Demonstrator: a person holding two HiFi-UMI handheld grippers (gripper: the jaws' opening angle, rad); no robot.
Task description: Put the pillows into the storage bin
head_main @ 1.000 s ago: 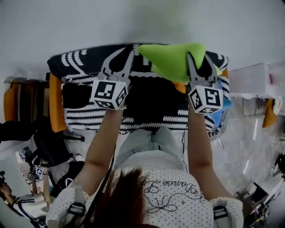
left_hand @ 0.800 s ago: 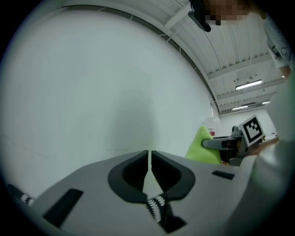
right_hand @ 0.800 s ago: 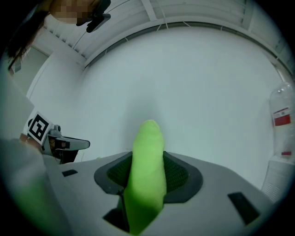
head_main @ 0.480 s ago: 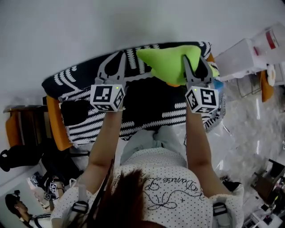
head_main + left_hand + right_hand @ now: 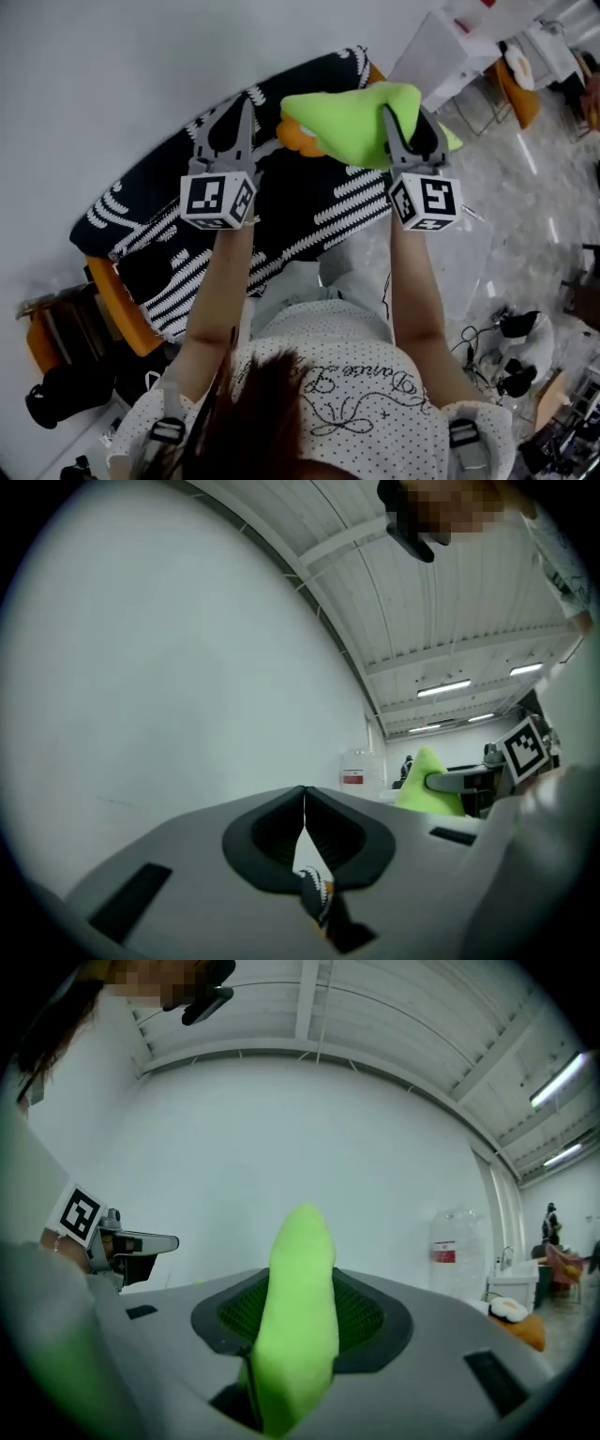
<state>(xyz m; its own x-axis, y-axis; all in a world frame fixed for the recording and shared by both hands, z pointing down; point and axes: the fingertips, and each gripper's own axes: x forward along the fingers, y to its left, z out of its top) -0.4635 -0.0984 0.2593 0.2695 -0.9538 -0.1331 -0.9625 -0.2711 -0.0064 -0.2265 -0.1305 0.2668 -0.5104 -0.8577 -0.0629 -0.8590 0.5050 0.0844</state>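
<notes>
The left gripper (image 5: pixel 305 803) has its jaws together, with a scrap of the black-and-white patterned cloth (image 5: pixel 315 892) pinched low between them. Only the head view shows this cloth spreading wide under both arms. The right gripper (image 5: pixel 302 1279) is clamped on the green pillow (image 5: pixel 300 1326), which is held up in the air above the cloth. The head view also shows an orange piece (image 5: pixel 298 141) just under the pillow.

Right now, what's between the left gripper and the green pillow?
Head view: nothing held there; the gap between left gripper and green pillow shows only the black-and-white cushion behind.
</notes>
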